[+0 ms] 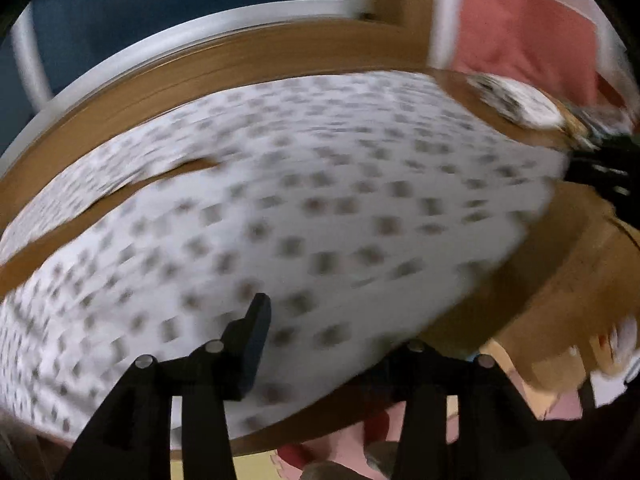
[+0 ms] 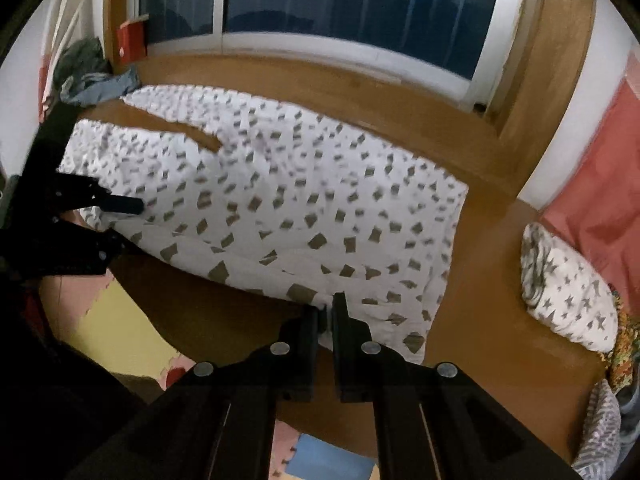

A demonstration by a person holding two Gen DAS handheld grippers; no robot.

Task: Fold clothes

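White trousers printed with grey squares lie spread across the wooden table, their two legs pointing to the far left. In the right wrist view my right gripper is shut on the trousers' near hem at the table's front edge. My left gripper stands open at the left side of the trousers, with one finger over the cloth and the other below its edge. The left wrist view is blurred. There the trousers fill the middle, and only one finger of my left gripper shows above the cloth.
A folded star-print cloth lies at the table's right end beside pink fabric. Grey-blue clothes are piled at the far left near a red box. A dark window runs behind. Foam mats cover the floor.
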